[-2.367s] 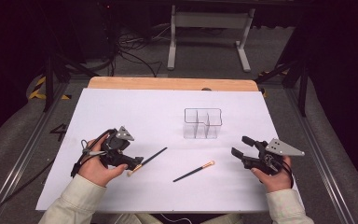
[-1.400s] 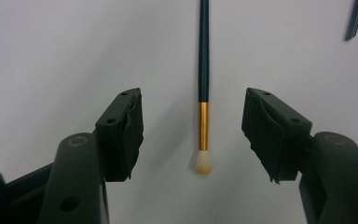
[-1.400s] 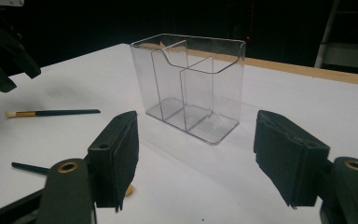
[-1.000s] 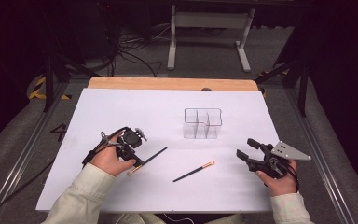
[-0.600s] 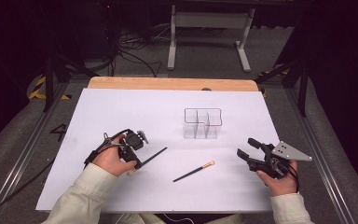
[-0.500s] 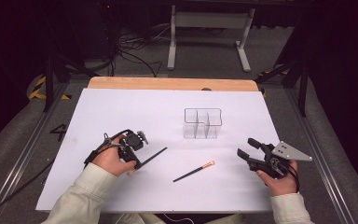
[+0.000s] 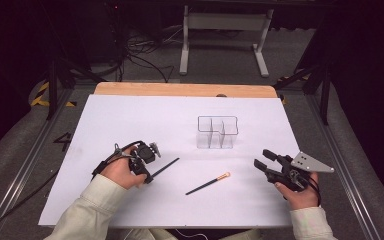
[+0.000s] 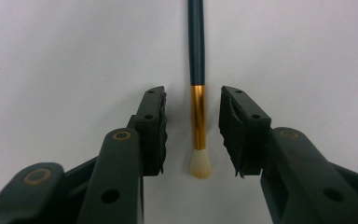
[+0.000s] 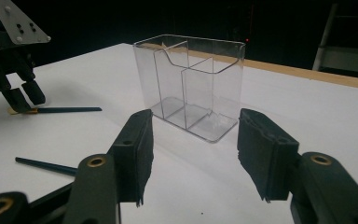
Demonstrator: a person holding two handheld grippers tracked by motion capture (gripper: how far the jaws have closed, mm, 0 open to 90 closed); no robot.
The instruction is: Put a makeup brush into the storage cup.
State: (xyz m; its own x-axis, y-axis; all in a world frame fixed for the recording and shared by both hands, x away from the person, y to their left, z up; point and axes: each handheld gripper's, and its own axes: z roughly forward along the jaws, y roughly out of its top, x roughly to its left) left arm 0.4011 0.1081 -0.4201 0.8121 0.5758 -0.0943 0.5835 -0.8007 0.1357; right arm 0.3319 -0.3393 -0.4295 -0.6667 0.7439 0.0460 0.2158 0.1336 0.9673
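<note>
A dark-handled brush (image 8: 196,42) with a gold ferrule and pale bristles lies on the white table. My left gripper (image 8: 192,135) points down at it, open, one jaw on each side of the ferrule, not touching. In the high view that gripper (image 7: 146,172) covers the bristle end of this brush (image 7: 166,166). A second brush (image 7: 207,183) lies at the front centre. My right gripper (image 7: 266,162) rests open at the front right with nothing in it, and in its own view the gripper (image 9: 193,154) faces a clear compartment organizer (image 9: 191,84).
The organizer (image 7: 217,132) stands empty right of centre on the white sheet (image 7: 130,120). A wooden strip (image 7: 180,89) marks the table's far edge. Cables and a metal stand sit on the dark floor beyond.
My left gripper has moved right and tipped down over the bristle end of the near-left brush. The right gripper has shifted slightly right. Both brushes stayed put.
</note>
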